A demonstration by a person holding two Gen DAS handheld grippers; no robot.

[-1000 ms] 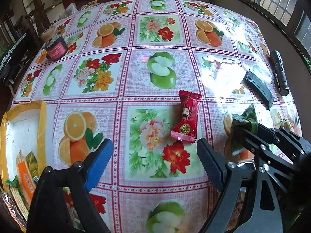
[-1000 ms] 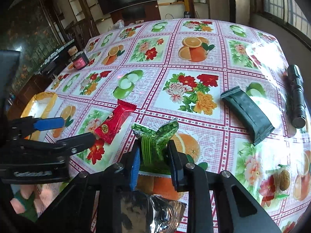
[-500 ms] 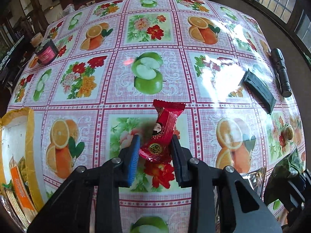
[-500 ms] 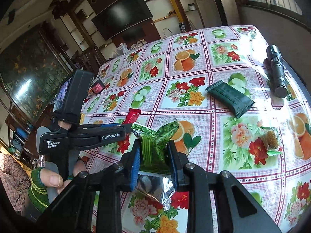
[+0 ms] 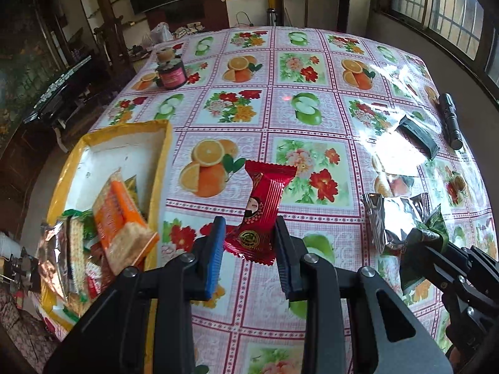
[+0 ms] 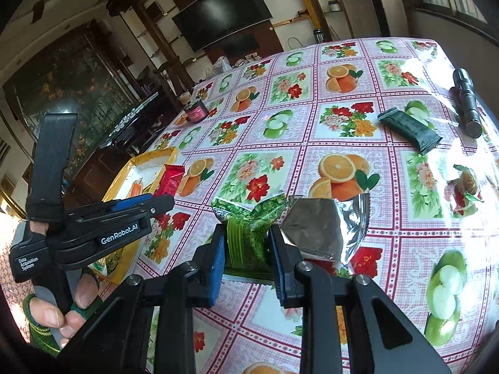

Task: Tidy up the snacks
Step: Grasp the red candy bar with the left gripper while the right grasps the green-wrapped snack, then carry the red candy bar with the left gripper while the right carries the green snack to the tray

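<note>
Fruit-print tablecloth (image 5: 305, 118), left hand-held gripper (image 5: 249, 249) pinching red snack (image 5: 262, 208), right hand-held gripper (image 6: 246, 249) pinching green packet (image 6: 246, 237), its base hidden.

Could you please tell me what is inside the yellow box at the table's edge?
The yellow box holds an orange cracker pack, a foil packet and more wrappers. Whatever lies beneath them is covered.

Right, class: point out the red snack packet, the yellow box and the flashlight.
red snack packet (image 5: 260, 215): left wrist view, middle of the wrapper.
yellow box (image 5: 165, 152): left wrist view, right wall.
flashlight (image 6: 467, 101): right wrist view, mid-barrel.
</note>
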